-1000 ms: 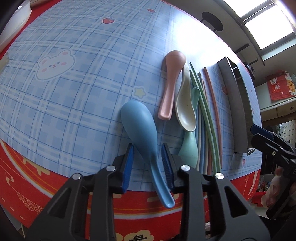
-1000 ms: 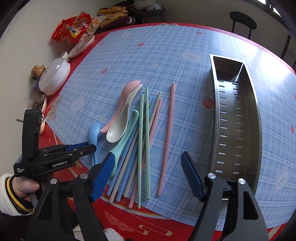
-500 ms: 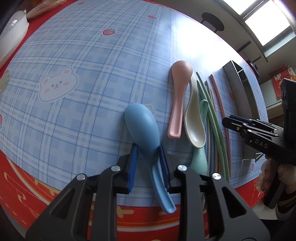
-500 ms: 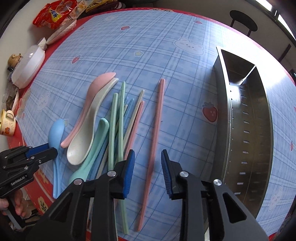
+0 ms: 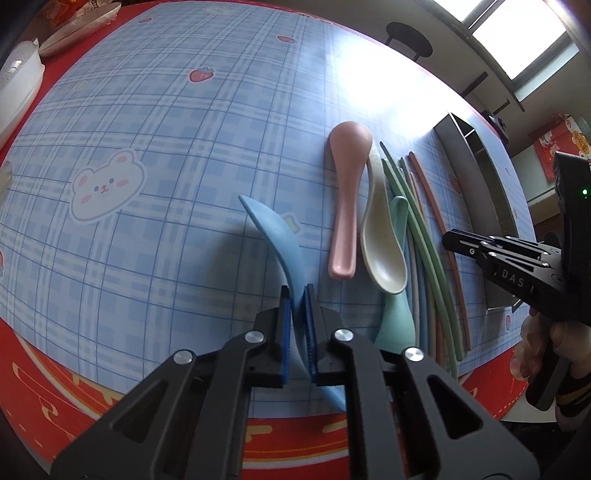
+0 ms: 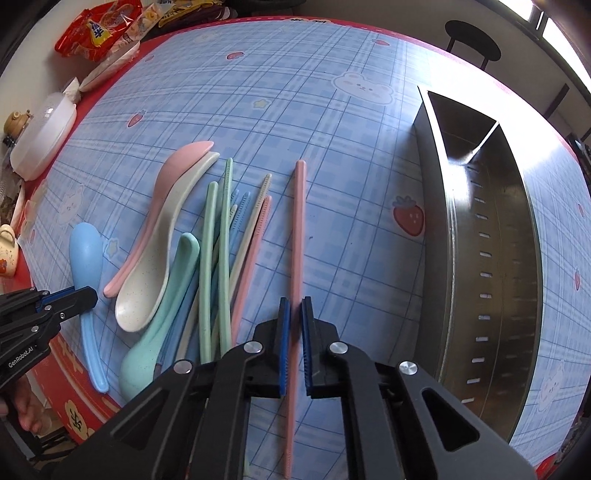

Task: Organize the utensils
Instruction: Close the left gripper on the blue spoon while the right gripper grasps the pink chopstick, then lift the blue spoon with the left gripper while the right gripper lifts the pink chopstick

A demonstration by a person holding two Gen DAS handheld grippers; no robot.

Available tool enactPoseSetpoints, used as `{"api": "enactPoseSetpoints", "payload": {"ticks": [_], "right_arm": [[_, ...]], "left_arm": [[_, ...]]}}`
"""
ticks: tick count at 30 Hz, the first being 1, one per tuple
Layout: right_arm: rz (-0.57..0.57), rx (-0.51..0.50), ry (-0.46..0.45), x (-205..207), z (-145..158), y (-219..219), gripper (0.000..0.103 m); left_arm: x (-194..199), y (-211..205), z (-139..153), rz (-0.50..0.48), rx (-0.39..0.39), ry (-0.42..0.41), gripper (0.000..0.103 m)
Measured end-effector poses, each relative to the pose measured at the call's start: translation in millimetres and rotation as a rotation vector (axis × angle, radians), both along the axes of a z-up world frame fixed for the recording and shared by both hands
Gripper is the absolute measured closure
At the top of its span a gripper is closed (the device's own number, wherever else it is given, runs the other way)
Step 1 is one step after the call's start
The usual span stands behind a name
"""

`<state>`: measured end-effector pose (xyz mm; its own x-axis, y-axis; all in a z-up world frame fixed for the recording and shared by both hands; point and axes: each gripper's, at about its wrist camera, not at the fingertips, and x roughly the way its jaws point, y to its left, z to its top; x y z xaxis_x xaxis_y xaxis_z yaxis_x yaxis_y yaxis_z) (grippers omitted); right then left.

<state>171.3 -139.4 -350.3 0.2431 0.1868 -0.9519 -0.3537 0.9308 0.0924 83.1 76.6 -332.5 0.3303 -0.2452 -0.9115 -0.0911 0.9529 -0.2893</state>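
My left gripper [image 5: 297,295] is shut on the handle of the blue spoon [image 5: 275,236], which is turned on its edge above the tablecloth; it also shows in the right wrist view [image 6: 85,254]. My right gripper [image 6: 295,308] is shut on a single pink chopstick [image 6: 298,229] that lies apart from the pile. A pink spoon [image 5: 347,184], a cream spoon [image 5: 382,243], a teal spoon [image 6: 166,299] and several green, blue and pink chopsticks [image 6: 221,258] lie between the grippers. The steel utensil tray [image 6: 491,258] is to the right, empty as far as shown.
A blue plaid tablecloth [image 5: 166,129] with a red border covers the table. A white lidded container [image 6: 40,136], snack bags [image 6: 96,29] and a small cup [image 6: 7,251] sit along the far left edge. A dark stool [image 6: 472,40] stands beyond the table.
Both grippers closed: the left one onto the blue spoon, which then tipped onto its edge and rose; the right one moved over the lone pink chopstick and shut on it.
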Motion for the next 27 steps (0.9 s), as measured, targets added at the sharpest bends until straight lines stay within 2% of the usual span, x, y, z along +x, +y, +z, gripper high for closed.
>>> {"api": "enactPoseSetpoints", "payload": {"ticks": [5,11,19,27], "right_arm": [[-0.021,0.048,0.032,-8.8,-0.6,-8.3,0.097],[-0.002,0.056,0.037,-19.4,-0.4,-14.9,0.096],[0.098,-0.040,-0.023,-29.3,2.2,0.1,0.096],[0.096,-0.053,-0.029,-29.3,1.8,0.0,0.096]], "left_arm": [[-7.2,-4.4,-3.4,-0.002,0.007,0.016,0.091],[-23.5,-16.3,-1.5,-0.060,0.096,0.012,0.091],[-37.5,6.3,-5.0,0.023,-0.028,0.012,0.090],[-38.9,8.2,-4.3,0.020,-0.030,0.020,0.090]]}}
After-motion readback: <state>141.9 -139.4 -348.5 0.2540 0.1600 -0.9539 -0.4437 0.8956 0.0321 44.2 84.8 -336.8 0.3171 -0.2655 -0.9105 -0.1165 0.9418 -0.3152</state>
